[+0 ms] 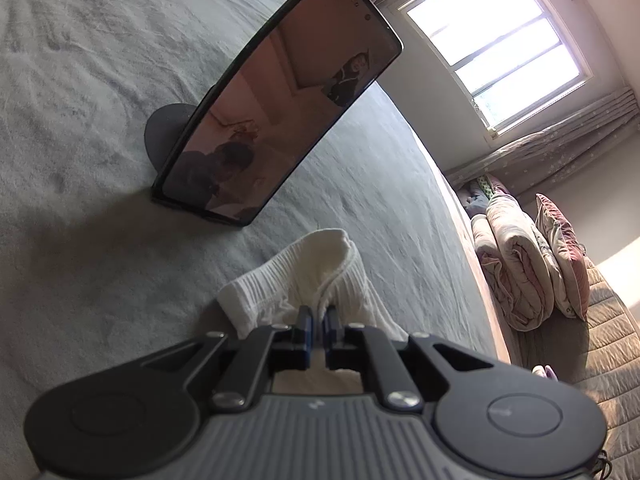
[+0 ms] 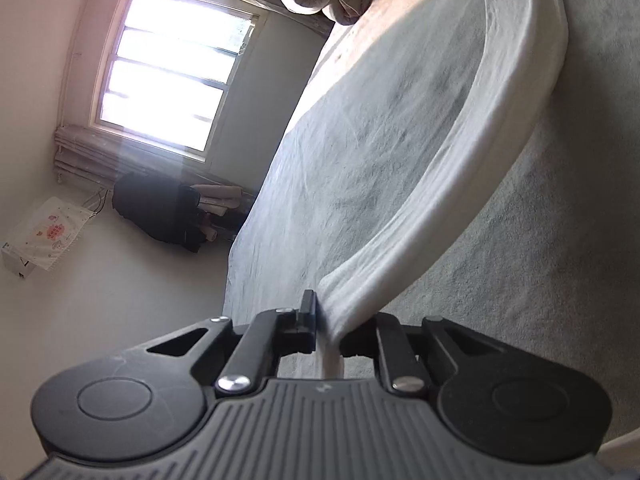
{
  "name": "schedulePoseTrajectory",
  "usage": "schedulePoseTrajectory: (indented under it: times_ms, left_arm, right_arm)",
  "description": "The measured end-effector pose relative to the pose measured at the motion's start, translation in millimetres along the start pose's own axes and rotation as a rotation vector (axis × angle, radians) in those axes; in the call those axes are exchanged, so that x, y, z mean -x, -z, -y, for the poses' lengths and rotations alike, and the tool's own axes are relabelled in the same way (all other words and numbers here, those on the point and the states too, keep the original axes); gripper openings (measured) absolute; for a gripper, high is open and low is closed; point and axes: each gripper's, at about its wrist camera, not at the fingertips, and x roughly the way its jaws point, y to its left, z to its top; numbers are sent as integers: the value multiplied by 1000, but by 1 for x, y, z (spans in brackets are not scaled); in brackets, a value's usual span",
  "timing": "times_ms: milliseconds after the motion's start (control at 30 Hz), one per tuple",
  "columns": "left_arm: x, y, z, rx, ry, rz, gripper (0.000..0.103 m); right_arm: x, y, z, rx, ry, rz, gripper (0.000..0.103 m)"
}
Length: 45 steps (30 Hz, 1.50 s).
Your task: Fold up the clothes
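Pinching a white ribbed sock (image 1: 304, 280) at one end, the left gripper (image 1: 318, 320) has its jaws nearly together with cloth bunched between the blue pads, so this end is held fast just above the bed (image 1: 80, 160). From that grip the fabric humps up toward twelve o'clock in the left wrist view, a loose fold that suggests the hold is meant to anchor one end while the other is drawn out. The right gripper (image 2: 326, 320) is clamped on the other end of what appears to be the same sock (image 2: 472, 152); its jaws are closed on a gathered band of cloth, which runs away toward one o'clock in a long taut curve lifted off the grey bedspread (image 2: 360, 140). Holding it stretched like this probably smooths it before one end is laid over the other. Further out in the left view, a phone (image 1: 280, 100) leans on a round stand (image 1: 168, 132) at eleven o'clock, well apart from the sock. Rolled quilts (image 1: 520, 264) lie at three o'clock under the window (image 1: 496, 44).
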Motion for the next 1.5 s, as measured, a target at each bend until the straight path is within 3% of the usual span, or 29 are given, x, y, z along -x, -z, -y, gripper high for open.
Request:
schedulePoseTrajectory:
  times_ms: [233, 533, 733, 967, 1067, 1133, 1233, 1333, 1500]
  left_arm:
    - [4, -15, -7, -11, 18, -15, 5]
    - [4, -19, -3, -121, -74, -35, 6]
    - [10, -20, -6, -108, -108, -26, 6]
    - [9, -12, -1, -173, -190, -34, 8]
    - [12, -13, -3, -165, -222, -25, 18]
    - [16, -13, -3, -151, -237, -11, 24]
    - [24, -11, 2, -165, -257, 42, 26]
    - [31, -6, 13, -203, -241, 86, 26]
    - [34, 3, 32, -261, -182, 82, 27]
  right_arm:
    - [30, 16, -40, 311, 24, 74, 14]
    - [51, 47, -37, 627, 128, 38, 14]
    - [58, 63, -23, 694, 189, -36, 14]
    - [53, 78, -3, 755, 269, -140, 14]
    - [47, 84, 6, 782, 323, -180, 15]
    - [46, 85, 10, 789, 350, -192, 20]
    - [54, 81, 11, 783, 362, -173, 42]
    - [63, 76, 13, 783, 364, -155, 43]
    - [76, 68, 15, 762, 386, -131, 43]
